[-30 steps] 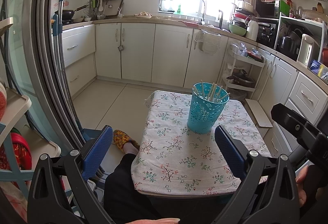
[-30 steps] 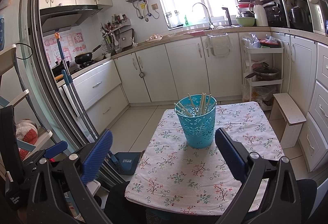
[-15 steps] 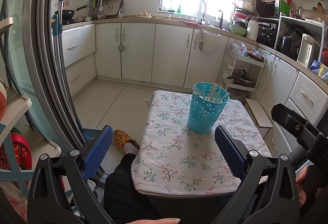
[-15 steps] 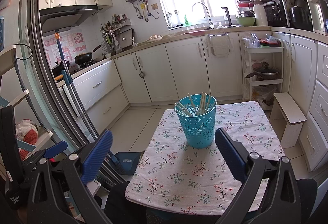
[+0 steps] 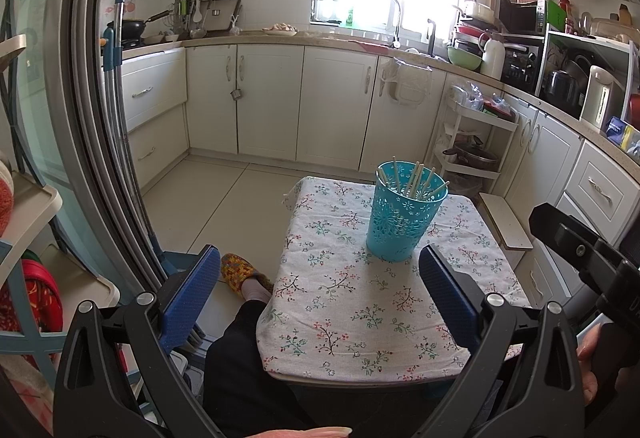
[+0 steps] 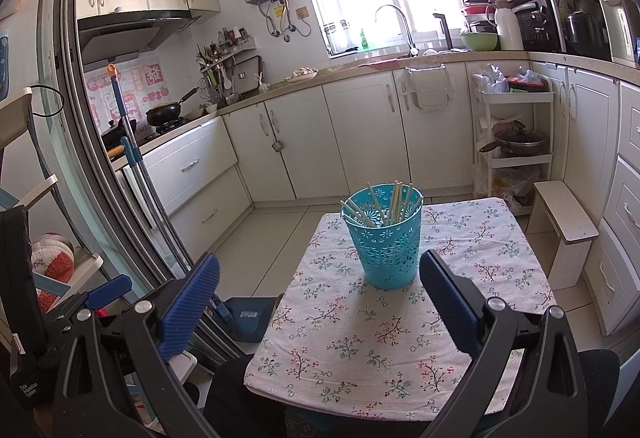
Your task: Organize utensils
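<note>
Almost nothing had changed from the frames a second and half a second before: both views framed the kitchen the same way, and neither claw had closed or shifted noticeably. The left gripper (image 5: 318, 272) was held with its blue pads spread wide and nothing between them, hovering short of the near edge of the small table (image 5: 384, 318) with its flowered cloth. The right gripper (image 6: 320, 288) was likewise spread wide and empty, its pads framing the table from a slightly different angle. The turquoise basket (image 5: 404, 215) stood upright on the far half of the cloth, in the same spot as before, with the pale chopsticks (image 5: 414, 177) leaning inside it and their tips poking above the rim; in the right view the same basket (image 6: 385, 238) sat just beyond the right-hand pad, apart from it, with the chopsticks (image 6: 394, 199) fanned out in no different order than earlier. The cloth around the basket carried no loose utensils. A white step stool (image 6: 564, 222) stood on the floor to the right of the table, and the person's slippered foot (image 5: 244, 272) showed beside the table's left edge, unmoved.
</note>
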`<state>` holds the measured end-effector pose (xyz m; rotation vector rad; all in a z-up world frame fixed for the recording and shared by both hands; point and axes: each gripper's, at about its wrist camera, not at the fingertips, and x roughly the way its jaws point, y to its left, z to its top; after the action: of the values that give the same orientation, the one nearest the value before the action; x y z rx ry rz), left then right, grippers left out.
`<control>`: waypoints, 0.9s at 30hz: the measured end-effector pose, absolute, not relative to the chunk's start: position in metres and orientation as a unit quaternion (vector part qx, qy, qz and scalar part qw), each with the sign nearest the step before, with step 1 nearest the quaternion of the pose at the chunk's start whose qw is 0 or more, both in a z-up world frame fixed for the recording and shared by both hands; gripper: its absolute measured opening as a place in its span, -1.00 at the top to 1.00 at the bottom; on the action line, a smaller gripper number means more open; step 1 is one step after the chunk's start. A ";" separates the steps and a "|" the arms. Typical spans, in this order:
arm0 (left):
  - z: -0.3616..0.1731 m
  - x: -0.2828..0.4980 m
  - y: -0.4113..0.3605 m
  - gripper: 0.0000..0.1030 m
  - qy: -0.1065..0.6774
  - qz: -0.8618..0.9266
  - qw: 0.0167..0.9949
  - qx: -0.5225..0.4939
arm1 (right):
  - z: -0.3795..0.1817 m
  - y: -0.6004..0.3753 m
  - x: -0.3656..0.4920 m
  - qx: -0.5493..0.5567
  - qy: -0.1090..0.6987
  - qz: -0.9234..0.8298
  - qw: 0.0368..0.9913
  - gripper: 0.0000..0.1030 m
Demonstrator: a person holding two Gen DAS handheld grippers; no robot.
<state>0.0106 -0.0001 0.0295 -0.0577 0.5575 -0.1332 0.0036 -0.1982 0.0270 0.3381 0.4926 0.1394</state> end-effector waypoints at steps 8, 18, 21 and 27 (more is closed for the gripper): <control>0.030 0.011 0.000 -0.85 0.275 -0.066 0.959 -0.029 | 0.027 -0.198 0.004 0.167 0.243 0.068 0.953 -0.86; 0.028 0.010 0.000 -0.85 0.276 -0.064 0.958 -0.030 | 0.027 -0.197 0.004 0.166 0.242 0.068 0.953 -0.86; 0.028 0.011 0.001 -0.85 0.276 -0.064 0.959 -0.030 | 0.027 -0.197 0.004 0.167 0.242 0.068 0.953 -0.86; 0.029 0.011 0.001 -0.85 0.276 -0.065 0.959 -0.030 | 0.027 -0.197 0.004 0.166 0.242 0.068 0.953 -0.86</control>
<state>0.0107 0.0008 0.0286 -0.0610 0.5598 -0.1311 0.0037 -0.1967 0.0268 0.3380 0.4917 0.1381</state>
